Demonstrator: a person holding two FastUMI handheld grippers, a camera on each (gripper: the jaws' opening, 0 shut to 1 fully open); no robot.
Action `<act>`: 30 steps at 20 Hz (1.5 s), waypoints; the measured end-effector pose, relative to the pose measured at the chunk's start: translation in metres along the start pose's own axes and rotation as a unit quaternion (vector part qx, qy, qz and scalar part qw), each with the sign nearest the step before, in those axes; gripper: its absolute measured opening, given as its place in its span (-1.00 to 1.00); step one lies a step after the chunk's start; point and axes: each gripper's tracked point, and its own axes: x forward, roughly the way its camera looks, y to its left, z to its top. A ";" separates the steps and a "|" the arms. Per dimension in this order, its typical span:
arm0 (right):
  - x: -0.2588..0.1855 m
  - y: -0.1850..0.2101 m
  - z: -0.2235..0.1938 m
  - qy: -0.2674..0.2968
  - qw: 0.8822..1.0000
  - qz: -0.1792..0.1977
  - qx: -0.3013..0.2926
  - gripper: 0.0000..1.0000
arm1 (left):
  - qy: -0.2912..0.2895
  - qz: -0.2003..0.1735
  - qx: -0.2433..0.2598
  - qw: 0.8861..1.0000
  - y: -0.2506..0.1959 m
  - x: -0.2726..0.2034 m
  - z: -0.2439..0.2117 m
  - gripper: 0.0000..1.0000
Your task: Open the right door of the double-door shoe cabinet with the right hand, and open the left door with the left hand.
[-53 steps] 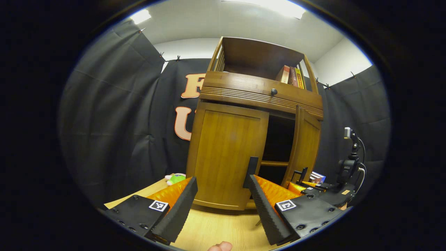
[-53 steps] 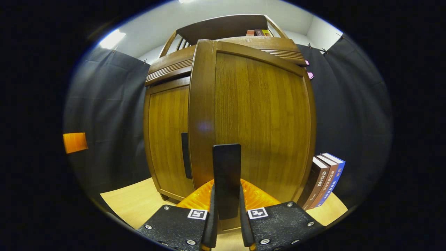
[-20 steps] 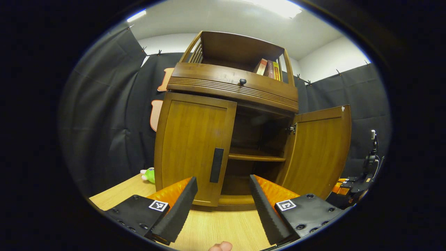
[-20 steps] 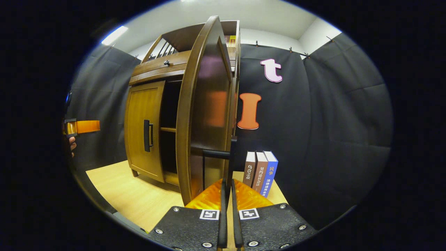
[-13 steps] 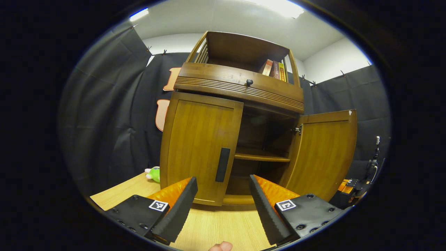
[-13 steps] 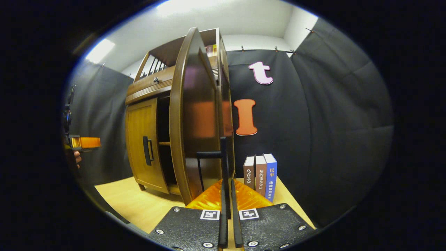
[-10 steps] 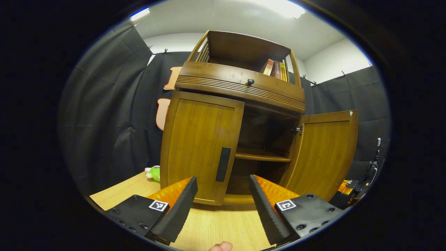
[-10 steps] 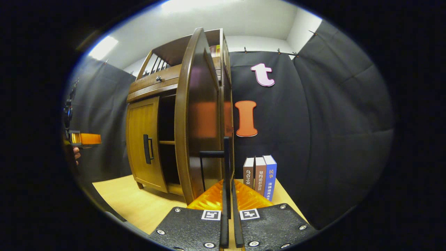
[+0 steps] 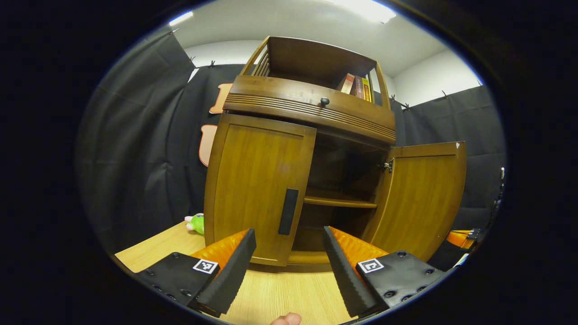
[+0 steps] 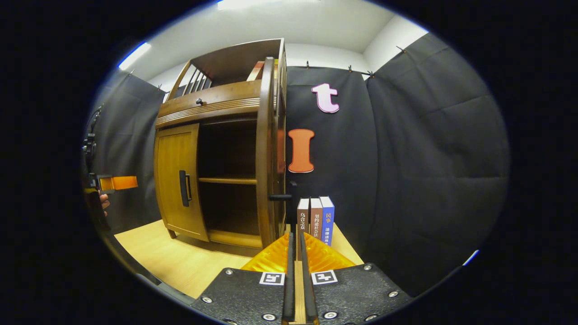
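The wooden shoe cabinet (image 9: 311, 113) stands on a light wood table. Its left door (image 9: 257, 189) is closed, and its dark handle (image 9: 288, 211) hangs just above the gap between my fingers. My left gripper (image 9: 288, 232) is open, a short way in front of that door and touching nothing. The right door (image 9: 422, 198) is swung wide open, baring a shelf (image 9: 338, 203) inside. In the right gripper view this door (image 10: 266, 153) is edge-on, with its handle (image 10: 281, 197) ahead of my right gripper (image 10: 295, 234). That gripper is shut with nothing between its fingers.
Three books (image 10: 316, 219) stand upright on the table (image 10: 180, 262) right of the open door. A green plush toy (image 9: 196, 223) lies left of the cabinet. More books (image 9: 356, 85) sit on the top shelf. Black cloth walls close in all round.
The right door swung from barely ajar to wide open. My right gripper has come off its handle and drawn back. My left gripper stayed open and drifted slightly before the left door.
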 end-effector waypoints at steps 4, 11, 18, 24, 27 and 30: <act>-0.001 0.042 0.008 0.005 0.999 0.011 0.034 -0.85 | -0.014 -0.009 0.025 1.000 0.000 0.013 0.009 0.89; 0.021 0.093 0.015 -0.028 0.998 0.001 0.054 -0.85 | -0.028 0.009 0.028 0.999 0.015 0.029 0.016 0.89; 0.018 0.127 -0.009 0.012 0.997 0.043 0.063 0.35 | -0.015 0.011 0.009 1.000 0.021 0.064 -0.001 0.93; 0.010 0.137 -0.017 0.042 0.990 0.071 0.115 0.78 | -0.003 -0.002 0.018 1.000 0.017 0.124 -0.012 0.89; 0.006 0.131 -0.027 0.055 0.993 0.061 0.083 0.82 | -0.002 0.013 0.051 0.999 0.019 0.157 -0.022 0.89; -0.002 0.134 -0.024 0.057 0.993 0.065 0.085 1.00 | 0.025 0.011 0.061 0.998 0.017 0.185 -0.045 0.90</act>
